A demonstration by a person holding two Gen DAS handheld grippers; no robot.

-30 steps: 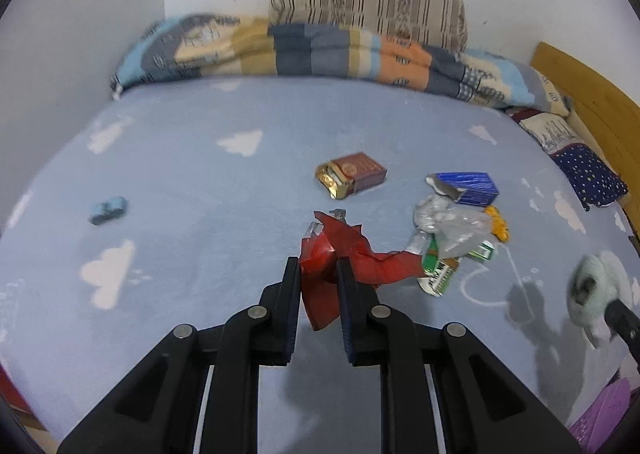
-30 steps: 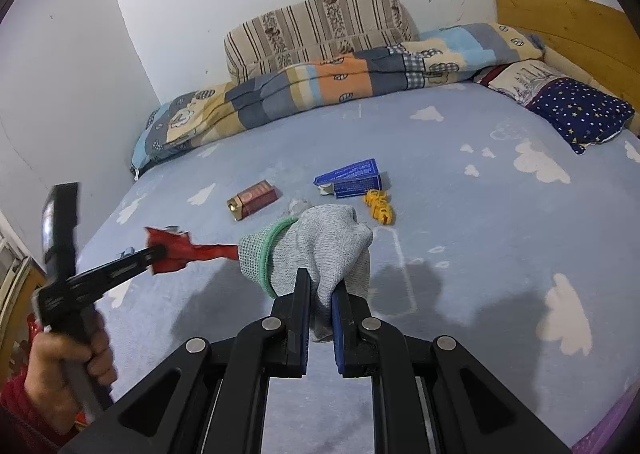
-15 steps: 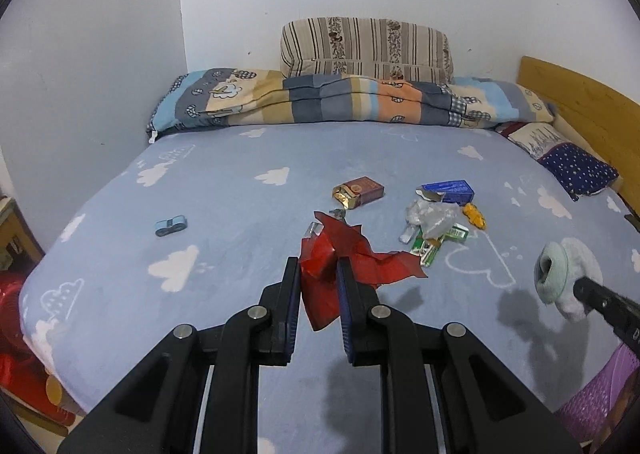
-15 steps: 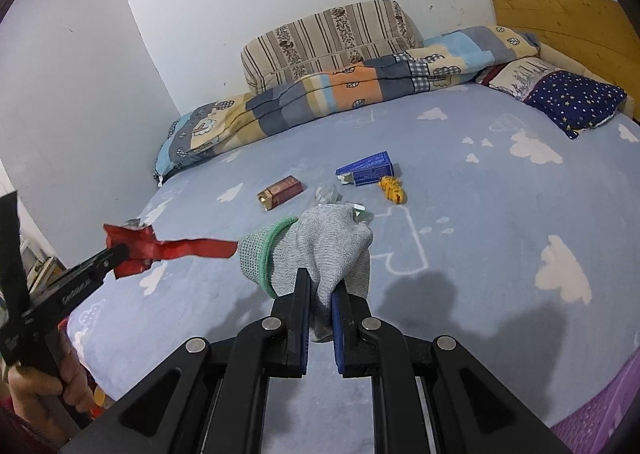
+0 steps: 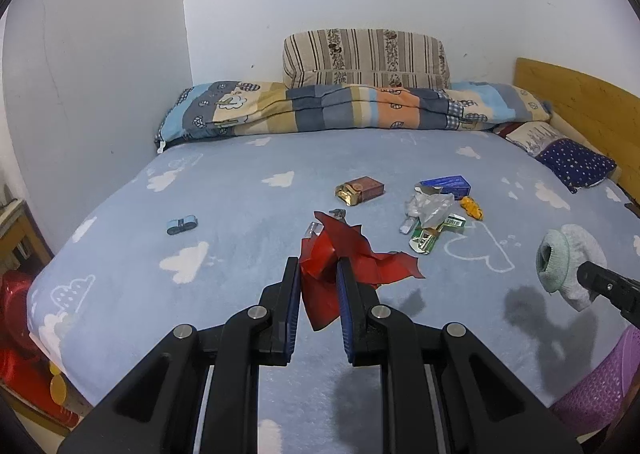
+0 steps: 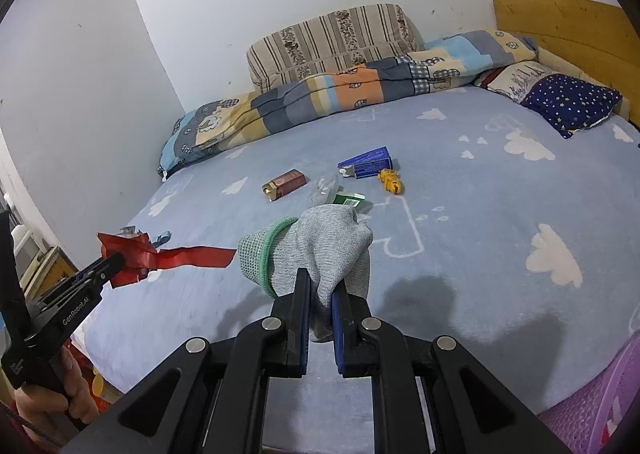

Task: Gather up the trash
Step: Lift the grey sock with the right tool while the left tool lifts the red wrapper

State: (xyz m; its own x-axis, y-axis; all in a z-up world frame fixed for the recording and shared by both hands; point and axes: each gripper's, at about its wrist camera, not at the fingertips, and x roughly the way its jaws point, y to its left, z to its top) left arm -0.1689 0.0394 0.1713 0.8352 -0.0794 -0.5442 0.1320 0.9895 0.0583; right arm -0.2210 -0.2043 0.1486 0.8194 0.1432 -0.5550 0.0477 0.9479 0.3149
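1. We held a torn red wrapper [image 5: 340,258] tight in our left hand-held gripper [image 5: 318,286]. Its two sides were squeezed shut on it, and the wrapper hung in the air above the bed [image 5: 224,214].
2. We held a grey glove [image 6: 320,250] with a green cuff in our right hand-held gripper [image 6: 320,306]. That one was squeezed shut too, with the glove pinched between its sides, up off the bed.
3. So two pieces were picked up, but we judged that neither was put away yet. A purple basket [image 6: 600,414] showed at the bottom right corner, near the edge of the bed. We think the trash goes there, but we cannot be sure.
4. A lot was left on the bed: a brown box [image 5: 360,190], a blue box [image 5: 448,184], a clear plastic wrapper [image 5: 428,206], a green packet [image 5: 432,234], a small yellow thing [image 5: 472,208] and a little blue thing [image 5: 182,224] off by itself on the left.
5. Compared with a second before, both hand-held grippers had pulled back from the trash pile. We saw more of the bed and its near edge, and the trash looked smaller and farther off.
6. The red wrapper and the glove were still pinched the same way. The things on the bed had not moved.
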